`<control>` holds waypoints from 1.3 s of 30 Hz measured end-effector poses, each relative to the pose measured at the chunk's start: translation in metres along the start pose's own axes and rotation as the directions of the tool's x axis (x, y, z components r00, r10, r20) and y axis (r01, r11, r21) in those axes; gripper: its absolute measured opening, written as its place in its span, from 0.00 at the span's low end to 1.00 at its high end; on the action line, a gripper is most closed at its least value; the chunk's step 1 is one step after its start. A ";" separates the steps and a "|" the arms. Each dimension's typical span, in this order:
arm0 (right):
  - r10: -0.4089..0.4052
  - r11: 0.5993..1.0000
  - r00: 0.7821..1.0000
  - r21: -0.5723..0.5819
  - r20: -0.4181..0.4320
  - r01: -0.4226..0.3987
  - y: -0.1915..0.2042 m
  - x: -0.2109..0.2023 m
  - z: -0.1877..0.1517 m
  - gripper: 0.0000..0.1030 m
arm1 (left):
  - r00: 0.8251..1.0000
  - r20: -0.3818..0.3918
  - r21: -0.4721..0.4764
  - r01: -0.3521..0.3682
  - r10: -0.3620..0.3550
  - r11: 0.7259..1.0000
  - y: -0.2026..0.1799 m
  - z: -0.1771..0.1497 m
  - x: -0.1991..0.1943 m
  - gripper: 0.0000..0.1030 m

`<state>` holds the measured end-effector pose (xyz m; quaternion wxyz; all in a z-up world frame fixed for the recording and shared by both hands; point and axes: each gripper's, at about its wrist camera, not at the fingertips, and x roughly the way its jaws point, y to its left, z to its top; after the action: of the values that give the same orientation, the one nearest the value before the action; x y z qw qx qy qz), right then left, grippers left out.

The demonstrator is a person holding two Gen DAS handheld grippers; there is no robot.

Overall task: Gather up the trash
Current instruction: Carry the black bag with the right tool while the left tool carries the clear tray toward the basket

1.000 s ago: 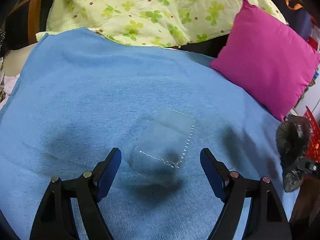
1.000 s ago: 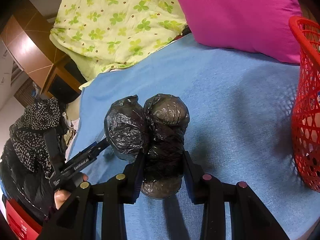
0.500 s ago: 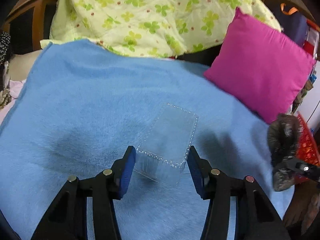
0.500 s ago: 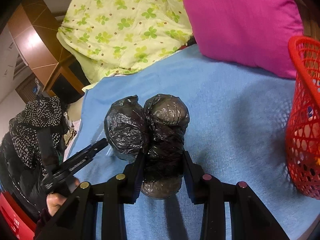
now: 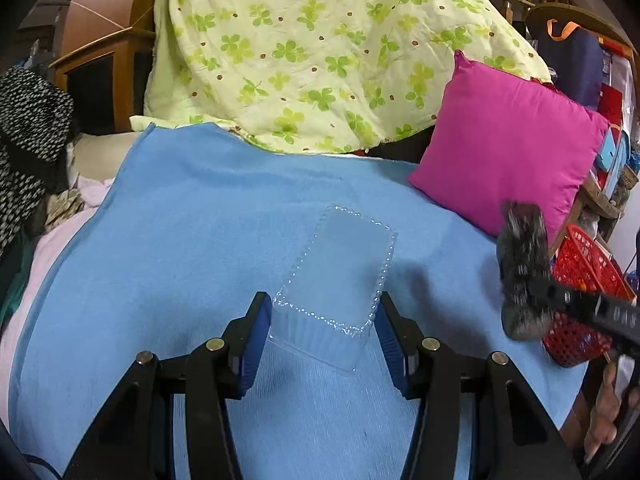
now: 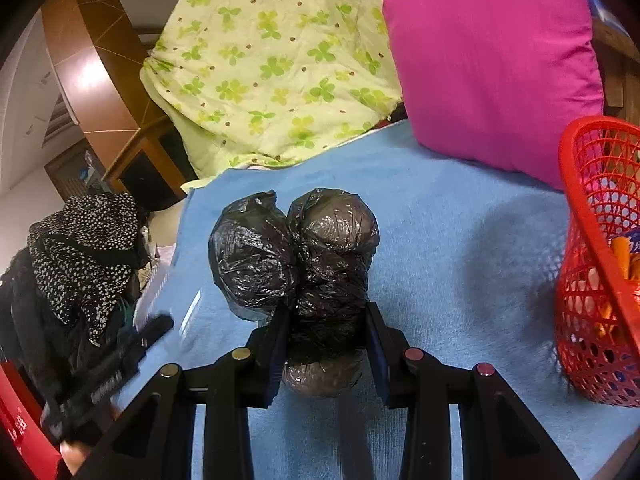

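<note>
The bed's blue blanket (image 5: 192, 240) looks almost tidy. The red basket (image 6: 576, 184) at its edge already has some trash inside. The right hand-held gripper (image 6: 326, 332) squeezes a black bag bundle (image 6: 296, 248). The left hand-held gripper (image 5: 324, 320) pinches a clear plastic box (image 5: 340, 272). Both still need dropping in.

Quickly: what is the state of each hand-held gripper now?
Left hand-held gripper: closed on the clear plastic tray.
Right hand-held gripper: closed on the black plastic bag bundle.

Both wrist views close, angled down — sharing blue blanket (image 5: 192, 216).
</note>
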<state>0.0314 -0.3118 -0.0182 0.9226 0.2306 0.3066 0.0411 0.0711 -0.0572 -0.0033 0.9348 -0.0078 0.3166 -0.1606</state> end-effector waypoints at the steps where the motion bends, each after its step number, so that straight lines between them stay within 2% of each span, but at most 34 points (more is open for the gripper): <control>1: 0.010 1.000 1.000 0.006 0.004 -0.010 -0.001 -0.002 0.000 0.37 | 1.000 0.001 -0.007 0.000 0.000 1.000 -0.001 -0.003 -0.005 0.53; 7: 0.034 0.999 0.999 0.005 0.034 -0.035 0.003 -0.018 -0.002 0.37 | 1.000 0.022 -0.022 0.015 -0.014 1.000 -0.010 -0.013 -0.033 0.53; 22: 0.062 0.998 0.991 -0.031 0.117 -0.059 0.000 -0.071 -0.005 0.37 | 0.996 0.042 0.043 -0.078 0.077 0.996 -0.041 -0.004 -0.072 0.53; 39: 0.105 0.994 0.986 -0.037 0.133 -0.101 -0.004 -0.093 -0.019 0.37 | 0.985 0.081 0.089 -0.157 0.150 0.984 -0.064 0.001 -0.094 0.53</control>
<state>-0.0558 -0.3276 0.0175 0.9411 0.2345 0.2307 0.0779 -0.0177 -0.0891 0.0602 0.9548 0.0553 0.2735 -0.1026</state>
